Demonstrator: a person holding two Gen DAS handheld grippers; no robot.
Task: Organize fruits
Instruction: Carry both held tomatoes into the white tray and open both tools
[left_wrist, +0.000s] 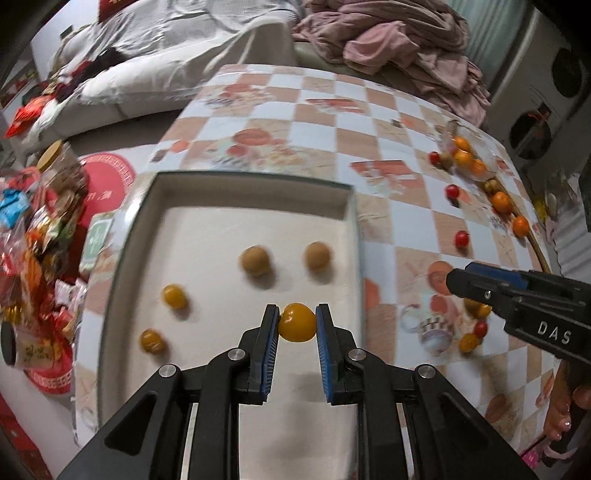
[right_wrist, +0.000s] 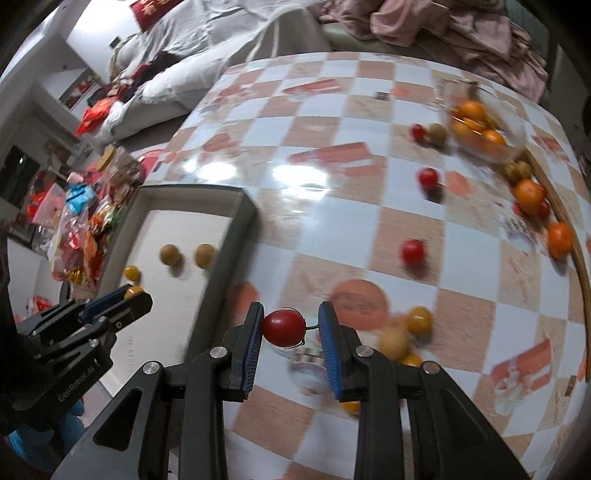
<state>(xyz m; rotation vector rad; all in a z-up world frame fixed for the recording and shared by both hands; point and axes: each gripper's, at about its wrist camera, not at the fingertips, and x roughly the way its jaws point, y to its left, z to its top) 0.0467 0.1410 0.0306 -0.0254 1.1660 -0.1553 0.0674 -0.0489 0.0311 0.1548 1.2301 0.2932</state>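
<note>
A: What is seen, largest first?

B: A checked table (left_wrist: 321, 110) is shown, with a white tray (left_wrist: 236, 184) set on it at about nine o'clock in the right wrist view. Snack packets (left_wrist: 33, 236) are piled beyond the tray's left edge.

A: What is held in the tray?

B: Two brown fruits (left_wrist: 255, 260) are laid side by side at its middle, and two small yellow ones (left_wrist: 174, 295) at eight o'clock of them.

A: And the grippers?

B: The left gripper (left_wrist: 297, 321) is held above the tray, its fingers clamped on a yellow tomato (left_wrist: 297, 323). The right gripper (right_wrist: 291, 328) is held over the table, just right of the tray, its fingers clamped on a red tomato (right_wrist: 284, 328).

A: Where is the remaining fruit?

B: Oranges (right_wrist: 474, 125) are heaped at two o'clock in a clear bowl (right_wrist: 517, 140); red tomatoes (right_wrist: 412, 251) are scattered between it and the tray.
</note>
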